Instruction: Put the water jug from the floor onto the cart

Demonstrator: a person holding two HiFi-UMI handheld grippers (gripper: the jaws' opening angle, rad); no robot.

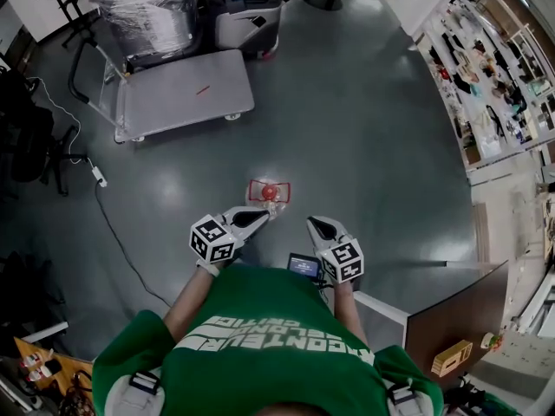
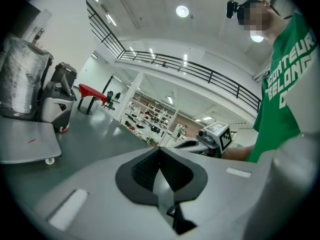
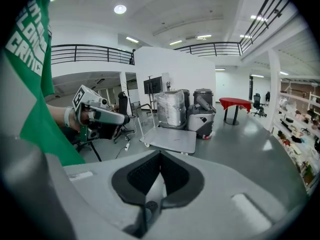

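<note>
Head view: the water jug (image 1: 269, 191) stands on the floor (image 1: 364, 128), well short of the cart (image 1: 173, 94) and on the person's side of it. Its red cap faces straight up at the camera, so I judge it upright, with its long axis vertical and its mouth pointing at the ceiling. The left gripper (image 1: 257, 218) and right gripper (image 1: 319, 227) hang just on the side of the jug away from the cart. Neither touches it. A cable (image 1: 113, 224) trails over the floor on the near side of the cart.

Left gripper view: its 2 jaws are clenched together with nothing between them. The cart's bare deck shows far off at the left, and the jug is out of sight.

Right gripper view: these jaws are also pressed shut and empty, with the cart well ahead.

Risks, as I judge them:
- With both pairs closed, reaching in now would knock the jug over instead of gripping it.
- A smooth, possibly heavy body could slide out of 2 narrow pads.
- The wheeled cart may roll as the jug lands on it.
- The cable could catch a foot.
</note>
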